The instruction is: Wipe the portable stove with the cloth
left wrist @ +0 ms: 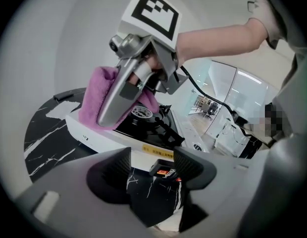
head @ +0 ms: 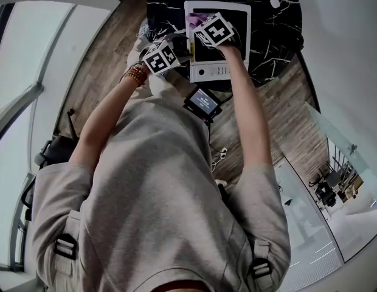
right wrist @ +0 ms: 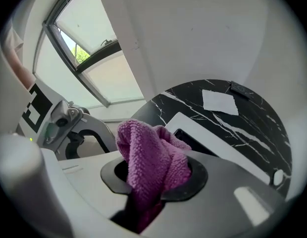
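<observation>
Round black marble table (head: 280, 35), white veins, with the portable stove (head: 216, 41) sitting square on it: white body, black top. In the left gripper view the stove (left wrist: 94, 133) shows 1 burner ring (left wrist: 142, 113) and a black pan support (left wrist: 163, 130) beside it, plus a yellow label (left wrist: 158, 152) on the front wall. Right gripper (head: 200, 26) points steeply down over the stove's far left corner, jaws clamped on the purple cloth (head: 194, 20). Its own view has the cloth (right wrist: 153, 157) bunched up and bulging out between the 2 pads, with the stove's white rim (right wrist: 213, 138) just behind. From the left gripper view the cloth (left wrist: 96, 95) hangs off the right gripper (left wrist: 106, 118) and lies on the stove's top at that corner, short of the burner ring. Left gripper (head: 176, 50) sits just off the stove's near left side, jaws wide apart (left wrist: 151, 170) and gripping nothing; a small black part with a red tag (left wrist: 163, 171) on the stove's front shows through the gap, untouched. A white paper slip (right wrist: 220, 101) lies on the table beyond the stove.
</observation>
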A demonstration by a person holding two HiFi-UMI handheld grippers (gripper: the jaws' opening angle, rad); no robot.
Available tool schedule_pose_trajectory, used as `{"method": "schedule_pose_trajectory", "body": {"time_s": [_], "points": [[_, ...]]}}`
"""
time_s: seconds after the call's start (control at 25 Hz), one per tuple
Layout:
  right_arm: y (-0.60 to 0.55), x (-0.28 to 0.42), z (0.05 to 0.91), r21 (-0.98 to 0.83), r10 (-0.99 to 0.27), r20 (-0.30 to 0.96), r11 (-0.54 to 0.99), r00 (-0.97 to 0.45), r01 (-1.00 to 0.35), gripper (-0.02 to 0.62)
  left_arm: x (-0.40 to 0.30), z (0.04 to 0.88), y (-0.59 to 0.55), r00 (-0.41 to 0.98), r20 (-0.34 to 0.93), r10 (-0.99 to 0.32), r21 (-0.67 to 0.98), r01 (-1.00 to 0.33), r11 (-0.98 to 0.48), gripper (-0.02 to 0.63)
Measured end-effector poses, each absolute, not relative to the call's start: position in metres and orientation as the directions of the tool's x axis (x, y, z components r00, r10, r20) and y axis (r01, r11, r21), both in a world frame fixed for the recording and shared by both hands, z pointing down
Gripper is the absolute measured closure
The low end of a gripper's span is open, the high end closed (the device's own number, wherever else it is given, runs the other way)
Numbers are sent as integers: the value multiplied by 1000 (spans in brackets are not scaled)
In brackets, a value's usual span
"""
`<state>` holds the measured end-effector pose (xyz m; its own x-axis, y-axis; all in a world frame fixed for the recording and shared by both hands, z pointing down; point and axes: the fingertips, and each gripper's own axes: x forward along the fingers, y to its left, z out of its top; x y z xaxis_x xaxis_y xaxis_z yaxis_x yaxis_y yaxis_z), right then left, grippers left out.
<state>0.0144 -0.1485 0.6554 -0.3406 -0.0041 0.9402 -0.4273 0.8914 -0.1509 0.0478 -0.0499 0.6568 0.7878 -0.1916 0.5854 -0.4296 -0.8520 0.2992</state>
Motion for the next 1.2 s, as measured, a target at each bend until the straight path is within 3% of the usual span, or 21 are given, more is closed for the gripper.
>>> {"method": "schedule_pose_trajectory", "body": {"time_s": [0.36,0.88,1.2], "points": [[-131,25,660,-277,78,926,805,-370,-524,469,51,669,-33,765,621,-172,304,-437,-846,354],[-102,35,665,-314,138,929,783,-342,-537,469,50,672,-32,741,645,-189,288,-465,-837,354],[-88,37,666,-276,151,947,836,-283,-475,469,58,674,-14,745,651,-145,287,-419,-861,353]]}}
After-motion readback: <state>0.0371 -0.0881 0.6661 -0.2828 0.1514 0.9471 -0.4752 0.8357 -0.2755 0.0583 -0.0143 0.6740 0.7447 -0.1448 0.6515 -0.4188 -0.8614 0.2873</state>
